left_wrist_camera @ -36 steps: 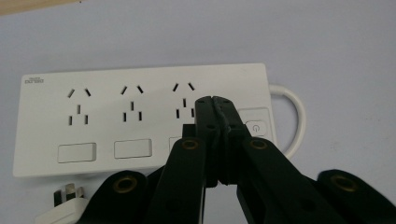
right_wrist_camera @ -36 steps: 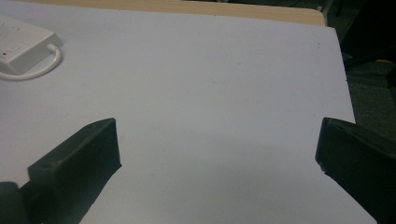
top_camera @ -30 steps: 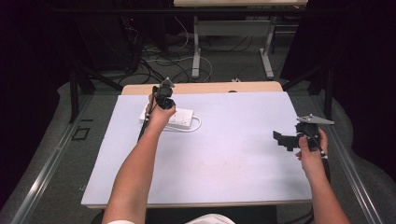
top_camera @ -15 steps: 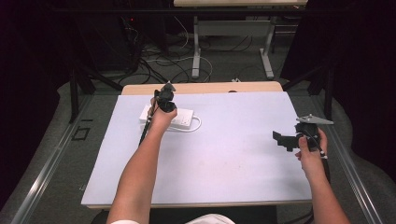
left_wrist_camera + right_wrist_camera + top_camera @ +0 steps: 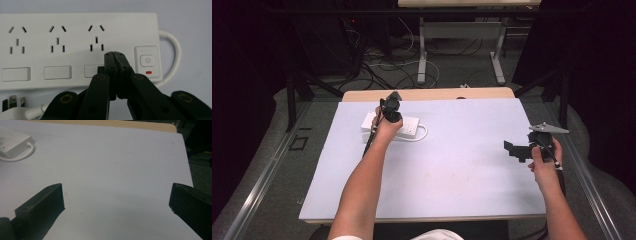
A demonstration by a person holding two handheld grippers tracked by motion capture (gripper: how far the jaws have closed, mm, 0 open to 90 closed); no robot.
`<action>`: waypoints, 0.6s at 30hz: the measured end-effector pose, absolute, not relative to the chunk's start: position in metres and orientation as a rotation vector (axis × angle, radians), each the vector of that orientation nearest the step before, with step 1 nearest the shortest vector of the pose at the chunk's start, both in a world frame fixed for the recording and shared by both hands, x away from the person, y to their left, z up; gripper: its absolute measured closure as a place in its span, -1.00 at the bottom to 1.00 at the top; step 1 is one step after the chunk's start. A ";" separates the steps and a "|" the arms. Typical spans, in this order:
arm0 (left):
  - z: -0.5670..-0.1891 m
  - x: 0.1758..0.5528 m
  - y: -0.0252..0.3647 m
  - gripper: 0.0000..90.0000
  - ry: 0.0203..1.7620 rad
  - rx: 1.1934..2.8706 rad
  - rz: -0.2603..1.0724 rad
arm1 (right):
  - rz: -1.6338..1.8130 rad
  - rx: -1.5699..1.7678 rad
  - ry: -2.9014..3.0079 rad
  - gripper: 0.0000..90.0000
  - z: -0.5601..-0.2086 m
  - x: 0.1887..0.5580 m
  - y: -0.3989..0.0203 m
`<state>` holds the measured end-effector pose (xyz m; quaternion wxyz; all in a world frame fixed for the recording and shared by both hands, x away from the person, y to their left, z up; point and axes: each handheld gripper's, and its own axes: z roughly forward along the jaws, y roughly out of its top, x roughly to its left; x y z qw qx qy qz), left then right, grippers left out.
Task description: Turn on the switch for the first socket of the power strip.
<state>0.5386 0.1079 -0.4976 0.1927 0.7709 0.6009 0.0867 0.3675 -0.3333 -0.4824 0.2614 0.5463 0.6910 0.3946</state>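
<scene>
Strip: white power strip [image 5: 391, 129] lies flat at about 11 o'clock on the tabletop [image 5: 452, 170], three socket sets in a row, switch [image 5: 147, 60] with a red light at its cord end.
Cord: white cord [image 5: 172, 58] loops out of that end.
Left claw [image 5: 115, 55]: jaws pressed together, nothing between them, tips over the strip just beside the switch; contact cannot be told.
Right claw [image 5: 511, 149]: jaws spread wide, holding nothing, at 3 o'clock, well apart from the strip.
</scene>
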 end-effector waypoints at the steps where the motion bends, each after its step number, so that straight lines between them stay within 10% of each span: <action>1: -0.498 0.539 0.110 0.98 1.685 2.177 0.241 | 1.068 1.476 1.874 -1.00 -0.482 0.368 -0.333; 18: -0.505 0.539 0.109 0.91 1.694 2.171 0.231 | 1.068 1.470 1.890 -1.00 -0.484 0.369 -0.332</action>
